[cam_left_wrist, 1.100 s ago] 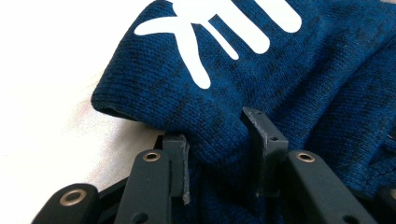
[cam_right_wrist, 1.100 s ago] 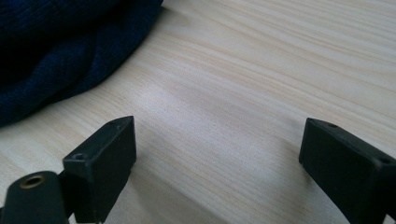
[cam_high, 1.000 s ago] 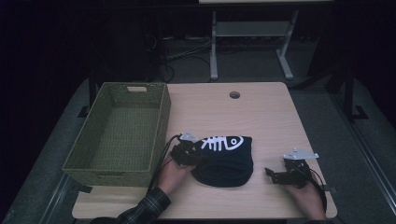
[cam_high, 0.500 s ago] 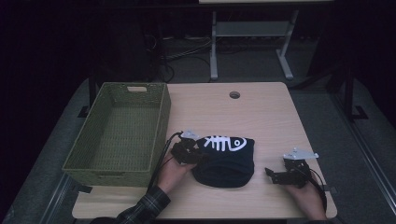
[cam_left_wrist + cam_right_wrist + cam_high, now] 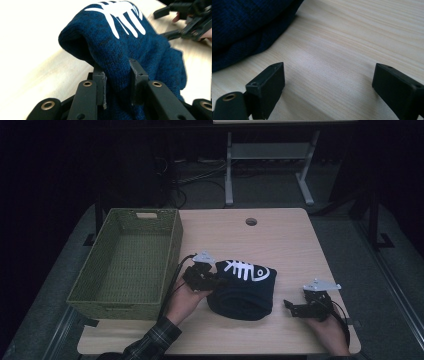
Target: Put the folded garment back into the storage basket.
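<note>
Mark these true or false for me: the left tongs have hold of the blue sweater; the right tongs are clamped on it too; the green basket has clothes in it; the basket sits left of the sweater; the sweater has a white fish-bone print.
1. The left tongs grip the blue sweater: true, a fold sits pinched between the jaws.
2. The right tongs are clamped on it: false, they stand open over bare table.
3. The green basket holds clothes: false, it is empty.
4. The basket sits left of the sweater: true.
5. The sweater bears a white fish-bone print: true.
</note>
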Demonstrator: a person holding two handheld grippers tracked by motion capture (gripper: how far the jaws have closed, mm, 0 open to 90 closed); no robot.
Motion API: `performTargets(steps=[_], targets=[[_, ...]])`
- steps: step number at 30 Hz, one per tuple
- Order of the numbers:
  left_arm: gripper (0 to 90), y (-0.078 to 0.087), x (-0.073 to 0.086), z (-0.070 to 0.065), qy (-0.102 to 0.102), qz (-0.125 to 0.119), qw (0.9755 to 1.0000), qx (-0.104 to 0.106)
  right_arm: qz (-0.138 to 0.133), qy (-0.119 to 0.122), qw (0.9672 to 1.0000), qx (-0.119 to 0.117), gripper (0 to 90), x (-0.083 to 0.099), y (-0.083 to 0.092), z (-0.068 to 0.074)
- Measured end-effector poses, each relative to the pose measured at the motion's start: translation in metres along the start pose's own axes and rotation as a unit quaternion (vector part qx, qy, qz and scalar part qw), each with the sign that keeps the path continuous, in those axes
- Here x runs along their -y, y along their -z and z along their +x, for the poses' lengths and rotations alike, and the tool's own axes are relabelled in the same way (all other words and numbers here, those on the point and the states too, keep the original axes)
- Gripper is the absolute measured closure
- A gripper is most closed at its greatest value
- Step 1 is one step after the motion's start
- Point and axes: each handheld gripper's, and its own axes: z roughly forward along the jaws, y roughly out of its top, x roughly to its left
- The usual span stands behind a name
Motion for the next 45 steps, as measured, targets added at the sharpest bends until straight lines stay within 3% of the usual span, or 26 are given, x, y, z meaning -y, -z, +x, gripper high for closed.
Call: performTargets(steps=[9, 19, 35, 45], targets=[[71.5, 0.017, -0.02, -0.006, -0.02, -0.017, 0.9996, 0.005, -0.001, 0.0, 1.0, 0.001, 10.8, 0.0, 0.0, 0.0], [71.5, 0.039, -0.031, 0.003, -0.027, -0.036, 0.9987, 0.023, -0.001, 0.0, 1.0, 0.002, 10.9, 0.0, 0.0, 0.0], [71.4, 0.081, -0.04, 0.02, -0.058, -0.046, 0.9971, 0.014, -0.001, 0.0, 1.0, 0.002, 11.0, 0.0, 0.0, 0.0], [71.3, 0.109, -0.043, 0.032, -0.055, -0.058, 0.9968, 0.001, -0.002, -0.002, 1.0, 0.002, 11.8, 0.0, 0.0, 0.0]])
